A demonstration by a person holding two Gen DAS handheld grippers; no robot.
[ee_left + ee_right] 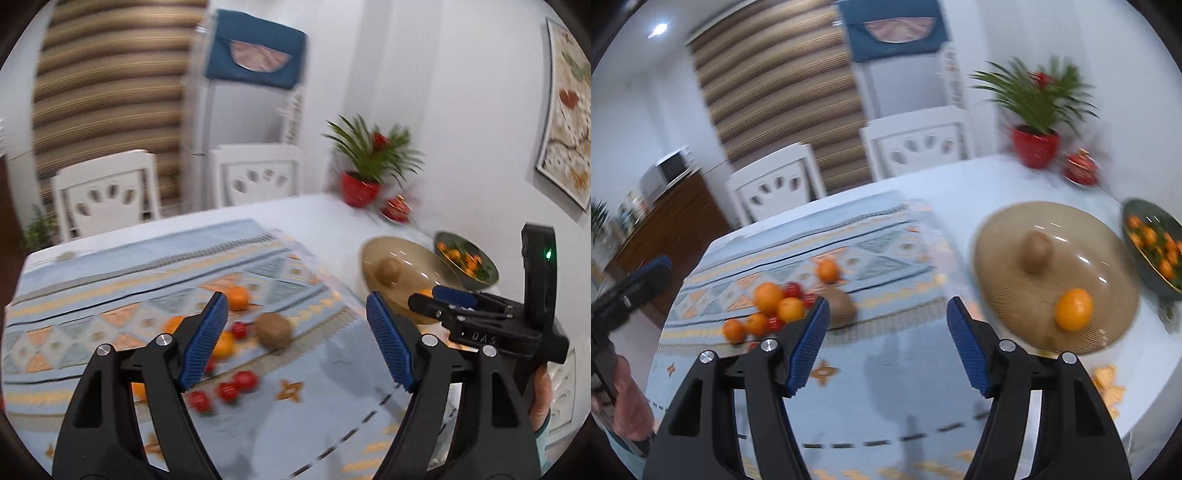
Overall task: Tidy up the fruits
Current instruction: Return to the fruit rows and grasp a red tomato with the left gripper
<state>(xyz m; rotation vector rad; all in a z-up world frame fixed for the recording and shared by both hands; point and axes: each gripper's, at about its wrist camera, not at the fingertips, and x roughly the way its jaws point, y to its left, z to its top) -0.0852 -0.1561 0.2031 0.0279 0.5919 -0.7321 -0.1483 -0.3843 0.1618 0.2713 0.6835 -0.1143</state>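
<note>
I see my left gripper [295, 343] and right gripper [886, 347] both spread wide, empty. 1 orange [1073, 309] and 1 kiwi [1037, 251] sit in the tan bowl [1004, 266].

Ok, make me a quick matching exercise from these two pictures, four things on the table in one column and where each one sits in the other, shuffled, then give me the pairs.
Things:
1. lone orange
2. kiwi beside the red fruits
3. small oranges with green leaves
4. potted plant

Places:
A. in the dark green bowl
B. on the patterned cloth
C. at the far corner of the table
D. on the beige plate

Pairs: 1-D, 2-B, 3-A, 4-C
</note>
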